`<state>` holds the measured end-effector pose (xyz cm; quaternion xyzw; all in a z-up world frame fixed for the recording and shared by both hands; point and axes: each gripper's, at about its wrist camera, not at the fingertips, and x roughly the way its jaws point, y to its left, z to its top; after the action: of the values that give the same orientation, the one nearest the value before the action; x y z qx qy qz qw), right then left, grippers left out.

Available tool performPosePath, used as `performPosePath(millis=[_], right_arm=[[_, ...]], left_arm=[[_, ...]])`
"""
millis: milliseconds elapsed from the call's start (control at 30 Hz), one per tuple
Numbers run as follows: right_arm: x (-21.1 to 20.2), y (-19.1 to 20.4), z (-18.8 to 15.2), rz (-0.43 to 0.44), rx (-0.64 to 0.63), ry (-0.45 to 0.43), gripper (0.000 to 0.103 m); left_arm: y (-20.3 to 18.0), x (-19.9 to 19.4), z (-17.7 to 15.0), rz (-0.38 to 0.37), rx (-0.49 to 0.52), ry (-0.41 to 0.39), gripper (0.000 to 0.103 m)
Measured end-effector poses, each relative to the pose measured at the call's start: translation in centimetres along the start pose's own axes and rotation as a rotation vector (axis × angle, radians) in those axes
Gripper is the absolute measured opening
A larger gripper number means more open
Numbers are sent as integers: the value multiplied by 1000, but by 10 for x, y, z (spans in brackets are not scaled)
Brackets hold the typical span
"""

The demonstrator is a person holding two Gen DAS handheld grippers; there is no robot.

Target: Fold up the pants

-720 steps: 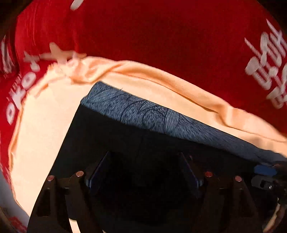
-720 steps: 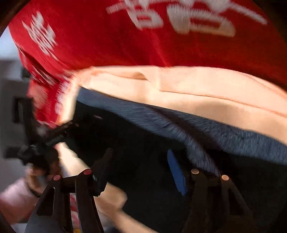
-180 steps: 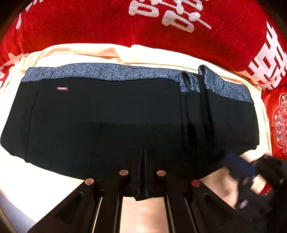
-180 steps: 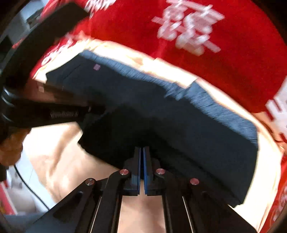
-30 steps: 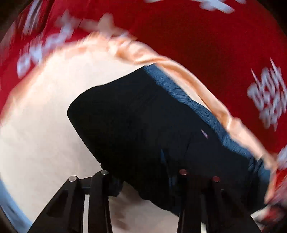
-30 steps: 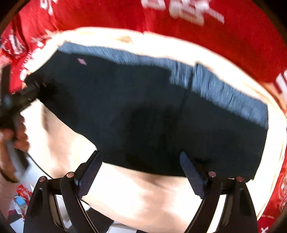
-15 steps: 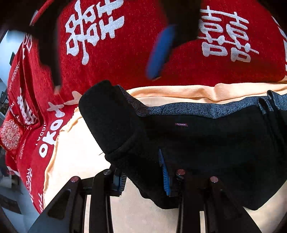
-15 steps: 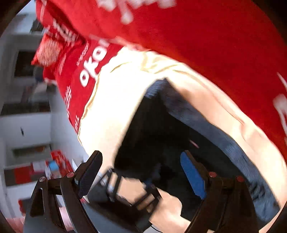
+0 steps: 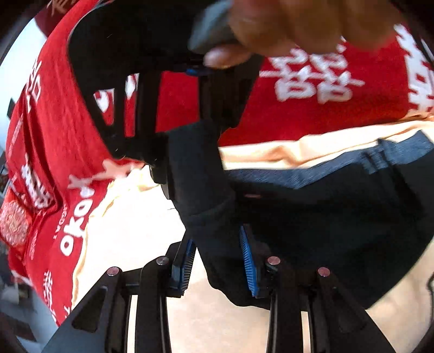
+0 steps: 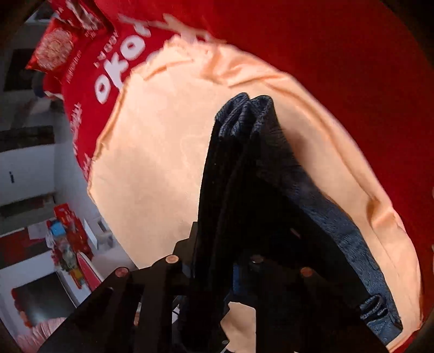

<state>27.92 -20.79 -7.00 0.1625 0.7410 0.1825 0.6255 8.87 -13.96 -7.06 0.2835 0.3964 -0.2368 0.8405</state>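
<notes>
- Here, the left gripper (image 9: 218, 260) is standing partly open, its blue ribbed pads (image 9: 248, 260) sitting on either side of a bunched black edge of the pants (image 9: 325, 217); whether they are actually pinching the cloth cannot be told.
- That bunched fabric is rising from between the left fingers toward 12 o'clock, where the right gripper (image 9: 187, 152) is meeting it from above, and the person's right hand (image 9: 293, 24) is showing, blurred, at the top edge.
- In the right wrist view, the right gripper (image 10: 214, 264) is closing on a thick fold of the black cloth, which is filling the gap between its fingers and hiding the pads.
- From there the pants are running toward 12 o'clock, several layers stacked on edge, with the grey-blue patterned waistband (image 10: 320, 195) trailing down toward 4 o'clock.
- In the left view the rest of the garment is lying flat toward 3 o'clock, its waistband along the far edge.
- The pants are resting on a pale peach sheet (image 9: 135, 217).
- A red blanket (image 9: 312, 108) with white characters is lying beyond the sheet, from 9 o'clock round to 2 o'clock.
</notes>
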Motion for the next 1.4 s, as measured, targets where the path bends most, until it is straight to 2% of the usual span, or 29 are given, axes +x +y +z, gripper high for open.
performPosePath(millis=[233,400,600,767,900,1067,1100,1167,1267,1400], right_arm=[[-81,-48,-69,158,84,-212,18],[-131,-94,-148,213,174,-344,18],[-158,-164,-249,245,290,-441,18],[-144,-230,-314,268,434,-464,18],[-119,-274,-340,271,513,-457,18],[-78,-318,-349,283,601,-430,19],[-72,-322,-350,288,607,-429,21],[-64,-326,-353,273,616,-432,22],[-64,-325,-356,278,625,-441,23],[-69,-309,-351,173,585,-433,25]], left_arm=[[-42,-55,36,-94,59,-93,34],[-101,-95,58,-176,157,-140,34],[-192,-125,65,-278,291,-158,34],[-266,-123,56,-317,416,-130,34],[-303,-101,48,-309,489,-86,34],[-331,-73,39,-271,544,-2,35],[-330,-70,37,-265,549,9,39],[-327,-68,33,-271,540,37,66],[-319,-73,26,-279,525,45,67],[-297,-80,32,-324,446,93,67]])
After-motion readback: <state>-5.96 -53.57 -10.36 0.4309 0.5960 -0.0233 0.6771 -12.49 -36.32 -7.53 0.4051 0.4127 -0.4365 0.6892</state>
